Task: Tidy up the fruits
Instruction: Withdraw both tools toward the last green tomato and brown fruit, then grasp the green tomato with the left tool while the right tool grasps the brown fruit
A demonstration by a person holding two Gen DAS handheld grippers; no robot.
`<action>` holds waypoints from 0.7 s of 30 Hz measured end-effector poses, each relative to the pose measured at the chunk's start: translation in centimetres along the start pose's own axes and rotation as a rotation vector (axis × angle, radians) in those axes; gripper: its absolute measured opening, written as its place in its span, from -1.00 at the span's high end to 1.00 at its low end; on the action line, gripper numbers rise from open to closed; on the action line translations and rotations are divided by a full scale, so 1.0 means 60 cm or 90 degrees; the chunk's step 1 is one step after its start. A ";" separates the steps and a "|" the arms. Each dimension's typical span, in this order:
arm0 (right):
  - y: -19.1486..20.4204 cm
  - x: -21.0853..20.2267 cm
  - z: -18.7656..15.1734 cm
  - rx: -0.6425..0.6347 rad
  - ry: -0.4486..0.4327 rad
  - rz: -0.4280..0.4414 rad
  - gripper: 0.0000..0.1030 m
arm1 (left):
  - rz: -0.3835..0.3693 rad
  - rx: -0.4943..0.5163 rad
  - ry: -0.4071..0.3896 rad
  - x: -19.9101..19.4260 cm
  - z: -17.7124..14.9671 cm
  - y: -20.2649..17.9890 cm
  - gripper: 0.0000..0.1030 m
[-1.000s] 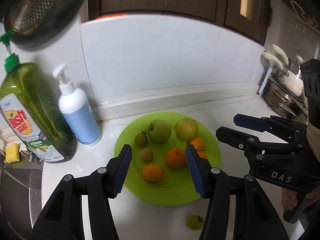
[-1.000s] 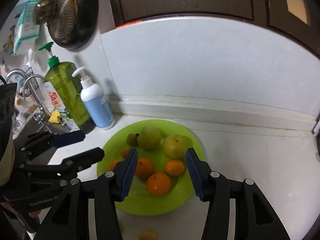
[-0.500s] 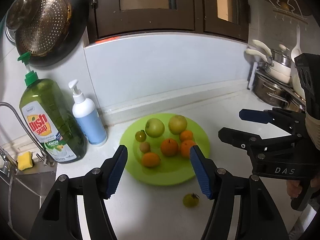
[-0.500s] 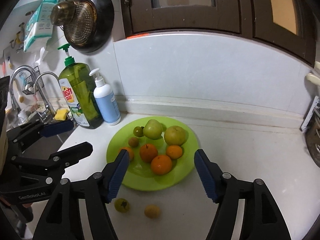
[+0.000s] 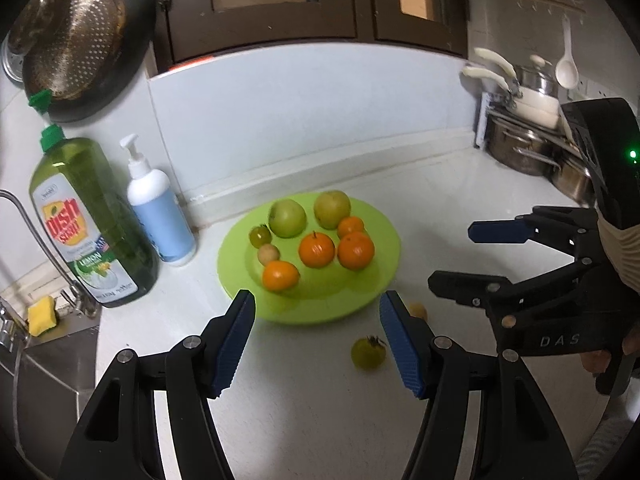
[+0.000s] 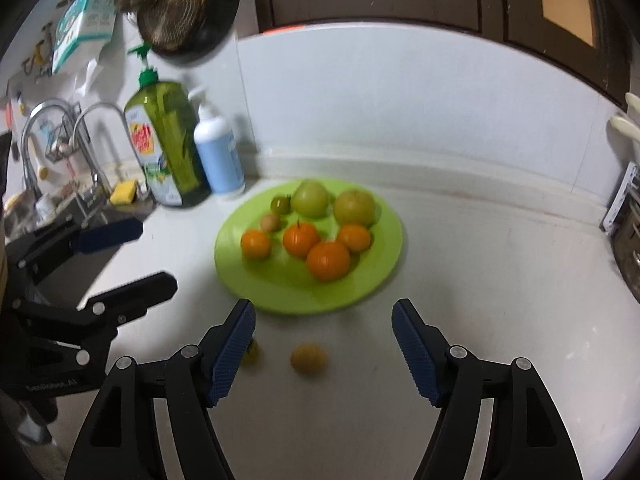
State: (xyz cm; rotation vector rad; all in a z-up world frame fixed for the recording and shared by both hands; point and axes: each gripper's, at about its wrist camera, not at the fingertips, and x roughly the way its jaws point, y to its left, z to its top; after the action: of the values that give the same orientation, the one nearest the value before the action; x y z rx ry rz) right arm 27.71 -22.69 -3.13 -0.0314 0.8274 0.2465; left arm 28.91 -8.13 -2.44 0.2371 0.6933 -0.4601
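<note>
A lime-green plate (image 5: 384, 280) (image 6: 372, 280) on the white counter holds two green apples (image 5: 287, 218), several oranges (image 5: 316, 249), a small green tomato (image 5: 259, 235) and a small brown fruit (image 5: 268, 254). Off the plate lie a green tomato (image 5: 368, 354) (image 6: 253, 351) and a small yellow-orange fruit (image 5: 418, 311) (image 6: 308, 358). My left gripper (image 5: 318, 336) is open and empty, just short of the plate's near rim. My right gripper (image 6: 323, 348) is open and empty, with the yellow-orange fruit between its fingers.
A green dish-soap bottle (image 5: 92, 220) and a white-blue pump bottle (image 5: 160, 212) stand left of the plate, by the sink and faucet (image 6: 60, 140). Pots and pans (image 5: 524, 140) sit at the right. A colander (image 5: 76, 40) hangs on the wall.
Both grippers have pulled back and up from the plate, and their jaws have opened wider. The two loose fruits on the counter have come into view.
</note>
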 end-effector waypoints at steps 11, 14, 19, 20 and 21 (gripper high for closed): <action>0.017 0.037 -0.038 -0.048 0.055 0.007 -0.35 | -0.029 0.073 0.040 0.037 -0.052 -0.027 -0.24; 0.014 0.049 -0.044 -0.045 0.069 0.014 -0.26 | -0.041 0.075 0.052 0.051 -0.061 -0.032 -0.24; 0.007 0.069 -0.051 -0.032 0.094 0.024 -0.12 | -0.052 0.075 0.072 0.075 -0.070 -0.035 -0.22; 0.006 0.073 -0.053 -0.030 0.099 0.026 -0.11 | -0.055 0.073 0.075 0.080 -0.071 -0.035 -0.19; 0.006 0.075 -0.054 -0.029 0.102 0.027 -0.09 | -0.058 0.071 0.078 0.084 -0.072 -0.035 -0.16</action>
State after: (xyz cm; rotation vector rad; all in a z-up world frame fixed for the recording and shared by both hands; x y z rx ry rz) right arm 28.24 -21.82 -8.60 -0.0763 0.9825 0.3058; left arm 28.90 -10.06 -9.15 0.3426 0.8017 -0.5758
